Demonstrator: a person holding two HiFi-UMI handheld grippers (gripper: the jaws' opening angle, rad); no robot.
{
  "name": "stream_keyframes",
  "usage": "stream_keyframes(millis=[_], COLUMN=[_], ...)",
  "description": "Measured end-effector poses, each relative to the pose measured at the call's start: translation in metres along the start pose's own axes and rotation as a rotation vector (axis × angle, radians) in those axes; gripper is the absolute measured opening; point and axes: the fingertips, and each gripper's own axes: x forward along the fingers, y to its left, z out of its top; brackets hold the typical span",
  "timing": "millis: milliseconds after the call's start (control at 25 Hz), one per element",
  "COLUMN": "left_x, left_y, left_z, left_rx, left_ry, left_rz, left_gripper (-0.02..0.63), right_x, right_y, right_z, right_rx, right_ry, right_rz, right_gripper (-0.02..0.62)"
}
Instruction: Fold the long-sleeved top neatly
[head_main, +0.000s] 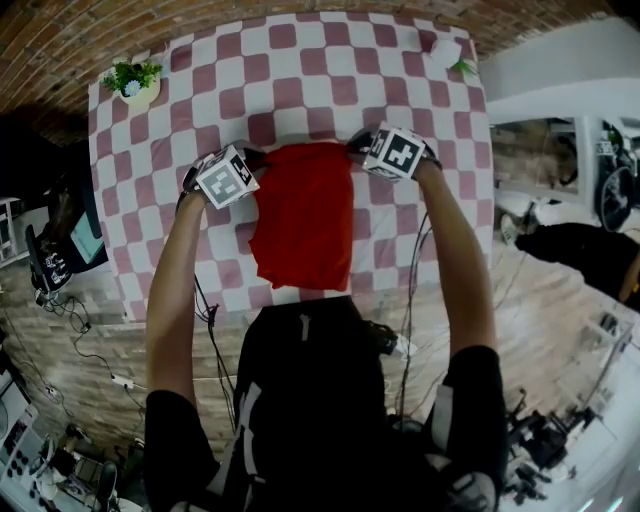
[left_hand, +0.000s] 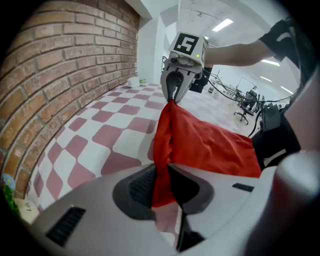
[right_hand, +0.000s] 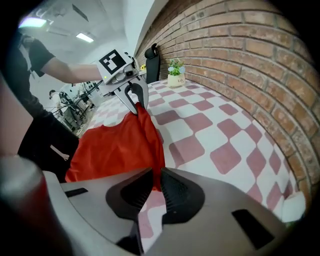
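The red long-sleeved top (head_main: 303, 215) lies on the checked table (head_main: 300, 70), folded into a narrow strip that runs from the far side toward me. My left gripper (head_main: 260, 158) is shut on its far left corner, and in the left gripper view the red cloth (left_hand: 200, 145) is pinched between the pads at my left gripper (left_hand: 164, 186). My right gripper (head_main: 353, 144) is shut on the far right corner, with cloth (right_hand: 120, 145) caught in my right gripper (right_hand: 154, 186). The held edge is lifted off the table and stretched between the two grippers. Each gripper view shows the other gripper, right (left_hand: 173, 94) and left (right_hand: 134, 101).
A small potted plant (head_main: 134, 82) stands at the table's far left corner, and a white object (head_main: 446, 50) at the far right corner. A brick wall (right_hand: 240, 55) runs along the far side. Cables hang off the near table edge toward the floor.
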Motion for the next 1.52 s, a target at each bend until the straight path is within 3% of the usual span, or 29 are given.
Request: stream_keyframes(millis=[280,600,1080,1520], left_x=[-0.046,-0.088,-0.104,-0.048], left_y=[-0.038,-0.111,-0.215,-0.287], left_z=[0.013,0.010,-0.012,-0.062], left_rx=[0.113,0.199,0.290,0.321], left_ry=[-0.063,-0.127,-0.075,0.032], left_rz=[0.076,0.142,0.112,0.063], left_gripper=[0.067,0.067,0.067,0.067], right_x=[-0.052,-0.089,-0.090,-0.025], right_y=[0.045,0.138,0.254,0.320], right_z=[0.011,0.008,-0.026,-0.075], right_rx=[-0.034,-0.059,-0.053,-0.028], right_ry=[-0.015,-0.040,-0.013,0.021], right_rz=[-0.118,-0.221,-0.222,-0.170], right_gripper=[0.049,0.049,0.049,0.049])
